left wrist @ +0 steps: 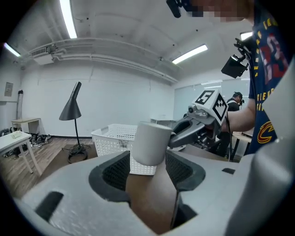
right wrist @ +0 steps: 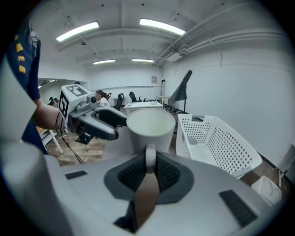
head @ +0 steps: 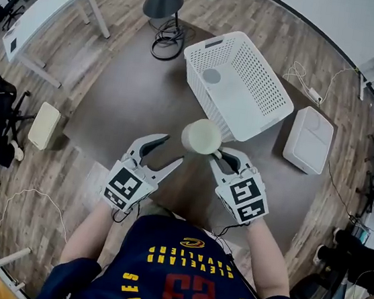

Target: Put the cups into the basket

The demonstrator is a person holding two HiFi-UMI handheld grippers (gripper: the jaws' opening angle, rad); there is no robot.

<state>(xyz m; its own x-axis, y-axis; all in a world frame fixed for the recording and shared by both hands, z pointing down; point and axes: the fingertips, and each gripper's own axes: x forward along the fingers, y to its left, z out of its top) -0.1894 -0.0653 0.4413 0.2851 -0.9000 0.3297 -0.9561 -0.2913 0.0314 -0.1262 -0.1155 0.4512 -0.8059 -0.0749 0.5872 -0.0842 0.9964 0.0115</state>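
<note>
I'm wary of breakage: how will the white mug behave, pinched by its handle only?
The white mug looks rigid and thick-walled, probably ceramic, so likely heavyish and chip-prone if dropped. The right hand-held gripper pinches only its thin handle, so it may pivot or slip. Its smooth surface probably offers little friction.

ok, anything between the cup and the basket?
Nothing visible. The cup, in the right hand-held gripper, hangs by the near edge of the basket; the open left hand-held gripper is beside it, off the path.

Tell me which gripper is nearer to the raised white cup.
Right. The right gripper has its jaws shut on the handle of the cup; the left gripper stands open left of the cup, apparently not touching.
</note>
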